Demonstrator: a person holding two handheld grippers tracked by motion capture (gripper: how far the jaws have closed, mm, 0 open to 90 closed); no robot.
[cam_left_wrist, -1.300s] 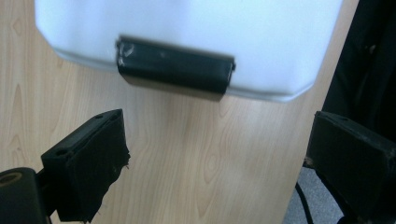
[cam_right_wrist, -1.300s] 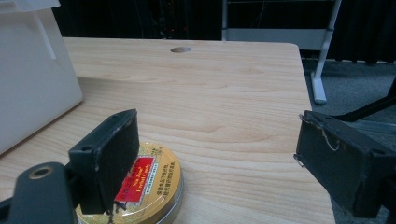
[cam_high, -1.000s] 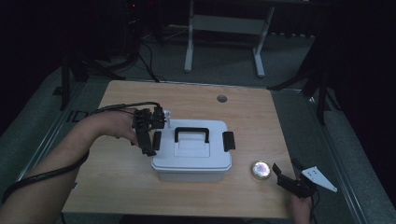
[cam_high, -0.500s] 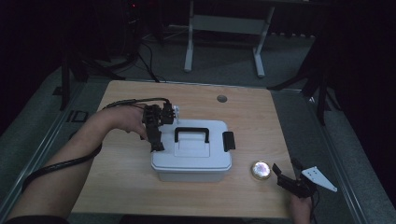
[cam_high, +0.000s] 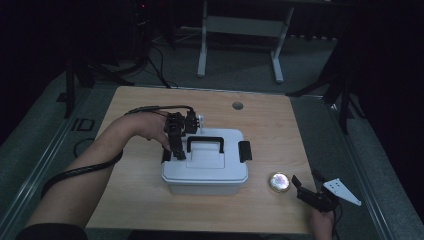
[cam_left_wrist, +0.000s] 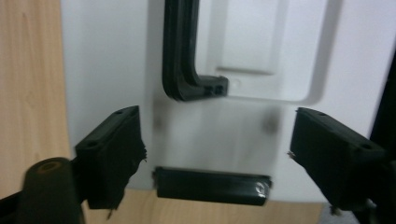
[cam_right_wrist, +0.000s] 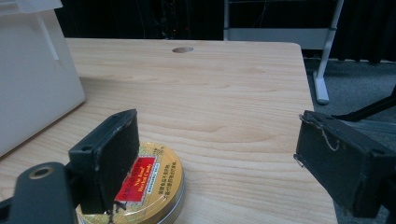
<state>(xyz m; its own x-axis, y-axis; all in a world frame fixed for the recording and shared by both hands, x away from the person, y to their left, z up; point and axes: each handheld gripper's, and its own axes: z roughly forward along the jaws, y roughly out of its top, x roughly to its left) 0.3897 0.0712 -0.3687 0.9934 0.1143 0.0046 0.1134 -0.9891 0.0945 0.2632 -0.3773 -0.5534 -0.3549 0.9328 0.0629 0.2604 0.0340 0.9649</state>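
A white lidded box (cam_high: 205, 167) with a black handle (cam_high: 205, 142) stands mid-table, a black latch at each end. My left gripper (cam_high: 174, 152) points down over the box's left end. In the left gripper view its jaws (cam_left_wrist: 217, 114) stand on either side of the left latch (cam_left_wrist: 212, 186), apart from it, with the handle (cam_left_wrist: 187, 60) beyond. They have just been closing. My right gripper (cam_high: 305, 177) rests open near the table's front right corner. A round gold tin (cam_high: 279, 182) with a red label (cam_right_wrist: 140, 186) lies beside its left jaw, with nothing between the pads.
The box's right latch (cam_high: 244, 151) hangs shut. A cable hole (cam_high: 237, 105) sits near the table's far edge. The table's right edge (cam_high: 300, 150) is close to my right gripper. Metal desk legs (cam_high: 202, 45) stand on the floor behind.
My left hand has moved right from beside the box's left end to above it, and its jaws have narrowed a little. The right gripper has stayed still.
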